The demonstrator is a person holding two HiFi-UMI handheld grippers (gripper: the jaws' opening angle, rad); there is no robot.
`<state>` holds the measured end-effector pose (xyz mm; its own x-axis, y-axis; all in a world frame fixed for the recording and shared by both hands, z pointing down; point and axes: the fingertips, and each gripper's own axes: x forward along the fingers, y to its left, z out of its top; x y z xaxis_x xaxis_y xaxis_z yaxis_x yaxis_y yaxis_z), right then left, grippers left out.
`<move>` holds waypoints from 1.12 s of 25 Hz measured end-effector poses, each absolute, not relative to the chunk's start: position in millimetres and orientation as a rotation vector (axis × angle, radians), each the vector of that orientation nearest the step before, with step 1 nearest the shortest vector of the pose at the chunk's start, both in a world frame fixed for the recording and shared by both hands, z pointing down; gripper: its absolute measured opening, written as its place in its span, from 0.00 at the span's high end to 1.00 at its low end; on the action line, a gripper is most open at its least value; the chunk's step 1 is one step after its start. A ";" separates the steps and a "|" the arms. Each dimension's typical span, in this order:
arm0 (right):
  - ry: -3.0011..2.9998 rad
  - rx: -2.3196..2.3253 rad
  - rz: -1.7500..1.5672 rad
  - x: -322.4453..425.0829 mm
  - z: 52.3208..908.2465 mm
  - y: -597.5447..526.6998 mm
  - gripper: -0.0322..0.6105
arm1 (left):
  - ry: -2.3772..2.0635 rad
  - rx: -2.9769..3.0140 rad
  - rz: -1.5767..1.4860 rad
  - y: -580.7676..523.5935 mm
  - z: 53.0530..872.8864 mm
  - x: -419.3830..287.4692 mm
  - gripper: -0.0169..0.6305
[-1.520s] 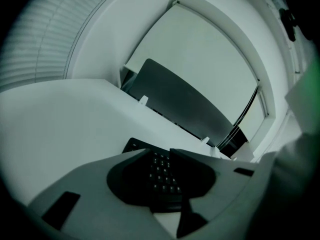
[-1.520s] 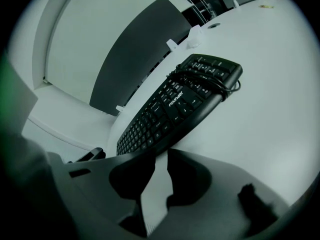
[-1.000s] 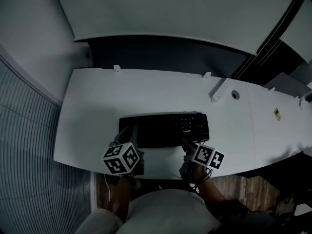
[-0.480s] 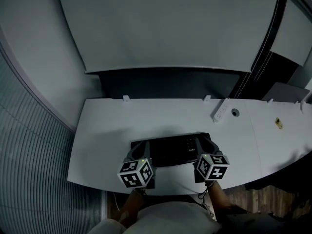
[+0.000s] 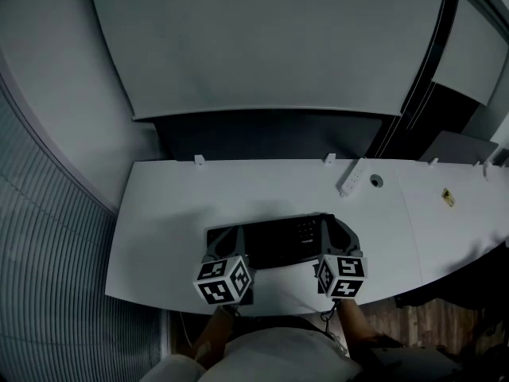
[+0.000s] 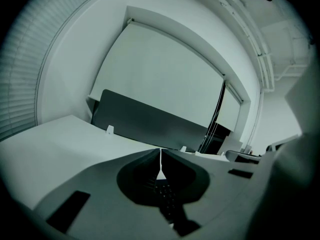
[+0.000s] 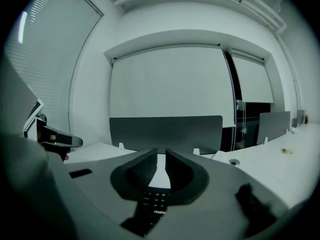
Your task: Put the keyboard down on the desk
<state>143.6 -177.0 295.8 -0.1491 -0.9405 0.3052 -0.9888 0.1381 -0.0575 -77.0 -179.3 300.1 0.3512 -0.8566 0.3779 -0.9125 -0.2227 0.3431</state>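
A black keyboard [image 5: 270,241] lies on the white desk [image 5: 175,205], close to its front edge. My left gripper [image 5: 225,243] hangs over its left end and my right gripper [image 5: 338,231] over its right end. In the left gripper view the left gripper [image 6: 160,156] is shut, tips touching, and keys [image 6: 164,194] show below through the hollow behind them. In the right gripper view the right gripper [image 7: 161,156] has just been closing to a narrow slit. White desk shows through the slit, nothing sits between the tips, and the keyboard [image 7: 154,204] appears underneath.
A white power strip [image 5: 351,179] and a round cable hole [image 5: 376,181] sit at the desk's back right. A dark partition panel [image 5: 270,134] stands along the back edge. Slatted blinds [image 5: 48,237] run down the left. A yellow sticker [image 5: 447,198] marks the neighbouring desk.
Both grippers rose from the keyboard's near edge to above its two ends, and the right one rolled upright. The head view shifted back. The keyboard stays at the same place on the desk.
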 end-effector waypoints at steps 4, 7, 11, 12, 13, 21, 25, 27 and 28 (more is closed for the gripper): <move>-2.221 1.907 0.356 154.6 293.8 -174.9 0.86 | -1.569 2.085 0.148 -172.8 302.2 -71.2 0.95; -2.240 1.891 0.369 164.5 292.9 -173.6 0.87 | -1.602 2.062 0.148 -166.1 302.7 -66.0 0.95; -2.260 1.866 0.381 178.4 295.3 -169.9 0.88 | -1.641 2.027 0.152 -155.5 306.0 -58.3 0.95; -2.261 1.861 0.384 182.7 297.3 -168.2 0.88 | -1.648 2.020 0.156 -151.6 306.6 -55.5 0.95; -2.263 1.856 0.389 186.3 299.4 -166.3 0.88 | -1.656 2.015 0.163 -147.5 307.2 -52.9 0.95; -2.303 1.750 0.386 190.0 311.2 -153.2 0.88 | -1.759 1.947 0.175 -119.0 311.3 -51.5 0.95; -2.315 1.716 0.406 189.5 314.3 -152.0 0.88 | -1.813 1.897 0.160 -111.0 310.9 -62.4 0.95; -2.323 1.703 0.416 188.7 313.7 -152.4 0.88 | -1.824 1.883 0.151 -108.6 309.3 -65.2 0.95; -2.331 1.695 0.419 187.2 312.5 -152.8 0.88 | -1.832 1.880 0.151 -108.3 308.0 -66.7 0.95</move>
<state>187.2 -152.8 312.5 -0.3055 -0.8867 0.3470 -0.9520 0.2908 -0.0950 -66.7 -108.3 308.0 0.0848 -0.9043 0.4185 -0.9606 0.0374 0.2754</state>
